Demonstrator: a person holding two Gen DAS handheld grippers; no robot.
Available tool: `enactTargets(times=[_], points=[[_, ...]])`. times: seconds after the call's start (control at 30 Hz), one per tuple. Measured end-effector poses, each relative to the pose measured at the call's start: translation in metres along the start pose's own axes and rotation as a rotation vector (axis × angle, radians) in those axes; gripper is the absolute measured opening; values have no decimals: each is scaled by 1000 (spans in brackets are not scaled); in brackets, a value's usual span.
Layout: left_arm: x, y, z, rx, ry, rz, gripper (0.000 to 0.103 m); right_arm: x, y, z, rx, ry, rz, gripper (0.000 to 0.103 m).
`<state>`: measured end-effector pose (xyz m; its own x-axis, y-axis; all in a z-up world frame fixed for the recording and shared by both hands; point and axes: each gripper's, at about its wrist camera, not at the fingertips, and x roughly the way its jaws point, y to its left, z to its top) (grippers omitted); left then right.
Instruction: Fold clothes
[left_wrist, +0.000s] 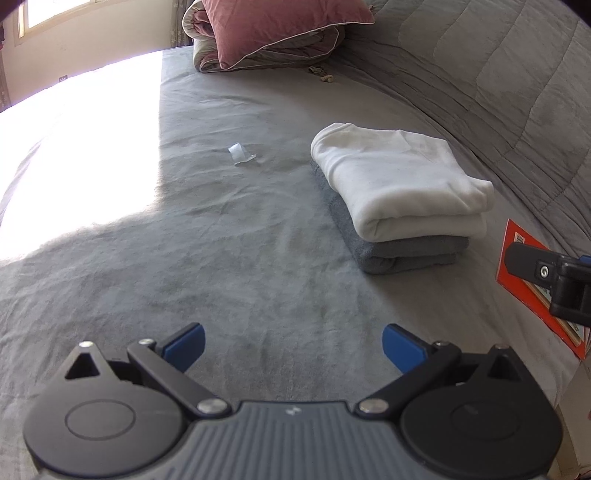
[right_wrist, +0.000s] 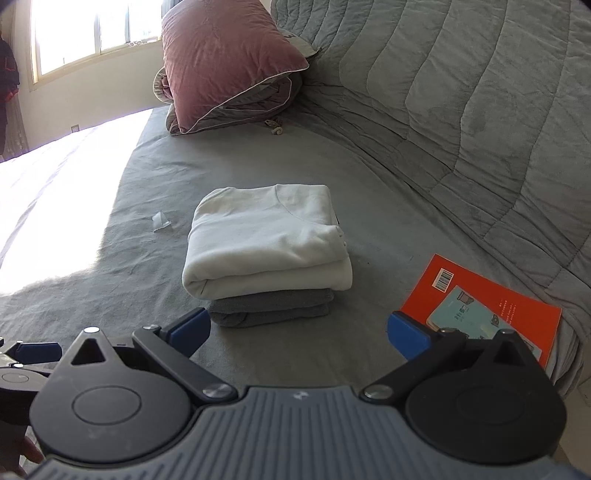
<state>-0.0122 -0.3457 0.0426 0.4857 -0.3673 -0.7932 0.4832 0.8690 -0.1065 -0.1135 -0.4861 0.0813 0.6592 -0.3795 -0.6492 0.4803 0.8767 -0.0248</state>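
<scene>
Right claw (right_wrist: 298, 330) sits closest in its own view, blue pads spread wide apart with nothing between them, hovering just above the bed (right_wrist: 110, 302) right in front of the clothes. Same deal for the left claw (left_wrist: 293, 345): pads wide apart, holding nothing, over bare grey sheet, with the stack ahead and off to its right.

So the clothes are in one neat stack on the grey sheet: a folded white sweatshirt (right_wrist: 264, 240) lying on top of a folded grey garment (right_wrist: 273, 308). White one overhangs the grey a bit on the near edge. Neither claw is touching the pile.

Other stuff around: an orange book (right_wrist: 480, 295) lies flat on the bed to the right of the stack, and the right claw's right pad overlaps its near corner in the picture. A small scrap of clear plastic (right_wrist: 160, 221) sits left of the pile, near the edge of the sunlit patch. Further back a pink pillow (right_wrist: 221, 62) rests on a folded quilt (right_wrist: 236, 110), and a grey quilted blanket (right_wrist: 480, 110) runs along the right side.
</scene>
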Motion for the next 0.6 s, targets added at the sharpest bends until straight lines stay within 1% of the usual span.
enactTargets(times=[0.6], points=[[-1, -5, -3, 25, 3, -4, 102, 1, -4, 0, 13, 9, -2, 103]])
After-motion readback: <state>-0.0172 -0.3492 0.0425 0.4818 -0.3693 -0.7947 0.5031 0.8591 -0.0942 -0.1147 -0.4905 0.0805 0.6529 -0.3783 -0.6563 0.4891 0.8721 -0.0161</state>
